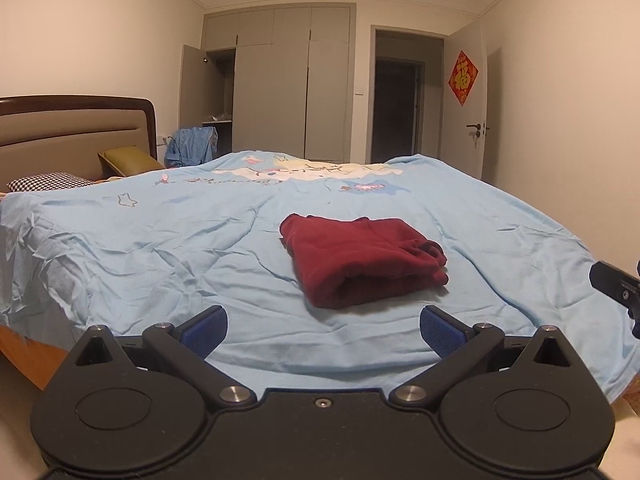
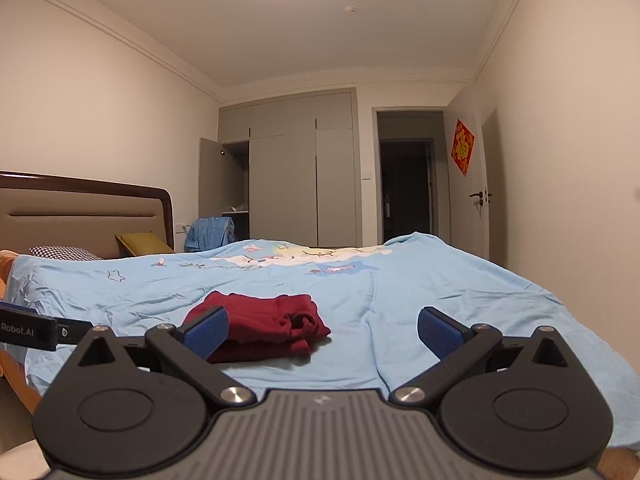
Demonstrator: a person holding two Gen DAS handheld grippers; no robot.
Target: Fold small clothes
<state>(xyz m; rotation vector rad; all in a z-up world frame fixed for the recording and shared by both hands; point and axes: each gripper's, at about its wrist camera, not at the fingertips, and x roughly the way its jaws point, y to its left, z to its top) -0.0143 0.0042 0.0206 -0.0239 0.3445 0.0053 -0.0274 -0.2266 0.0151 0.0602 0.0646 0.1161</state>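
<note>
Lying folded on bedsheet (image 1: 160, 248), red garment (image 1: 364, 260) ahead of both spread-wide tongs.

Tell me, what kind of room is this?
A bedroom, most likely. There's a bed with a padded headboard and a light blue cartoon bedspread, plus a built-in wardrobe on the far wall.

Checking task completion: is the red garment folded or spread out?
Folded: the red garment lies as a compact layered bundle on the blue bedsheet, untouched by either gripper.
</note>
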